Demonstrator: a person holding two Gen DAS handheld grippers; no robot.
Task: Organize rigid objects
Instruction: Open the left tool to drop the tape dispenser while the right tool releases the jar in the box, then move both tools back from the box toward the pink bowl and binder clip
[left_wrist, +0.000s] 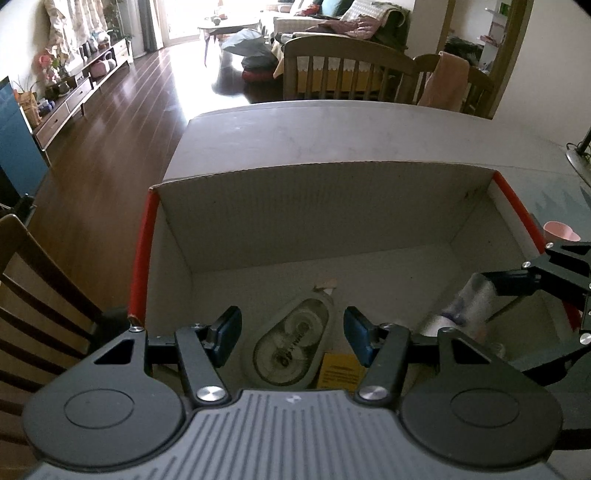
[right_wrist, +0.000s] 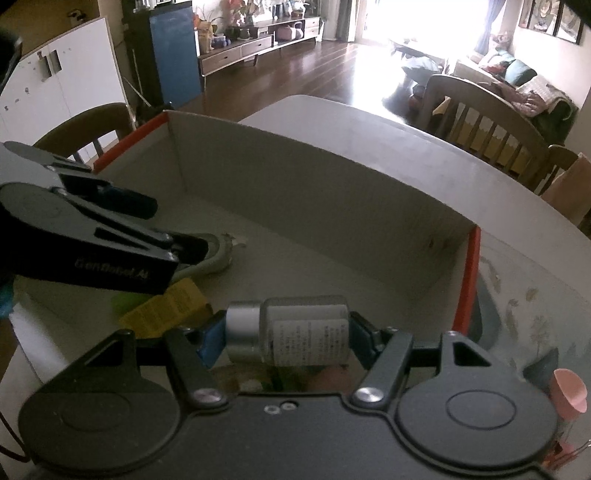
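A white cardboard box (left_wrist: 325, 206) with red side edges stands on the table; it also shows in the right wrist view (right_wrist: 314, 184). A grey correction tape dispenser (left_wrist: 291, 343) lies on the box floor between the fingers of my open left gripper (left_wrist: 291, 334), untouched by them. My right gripper (right_wrist: 284, 336) is shut on a small clear bottle (right_wrist: 306, 332) with a silver cap, held sideways over the box's near right part. The bottle (left_wrist: 469, 306) and right gripper show at the right in the left wrist view. The left gripper (right_wrist: 147, 221) shows in the right wrist view over the dispenser (right_wrist: 218, 254).
A yellow label (left_wrist: 340, 371) lies on the box floor beside the dispenser, also in the right wrist view (right_wrist: 166, 310). A pink cup (left_wrist: 559, 230) stands right of the box on the table (left_wrist: 332, 133). Wooden chairs (left_wrist: 347, 70) surround the table.
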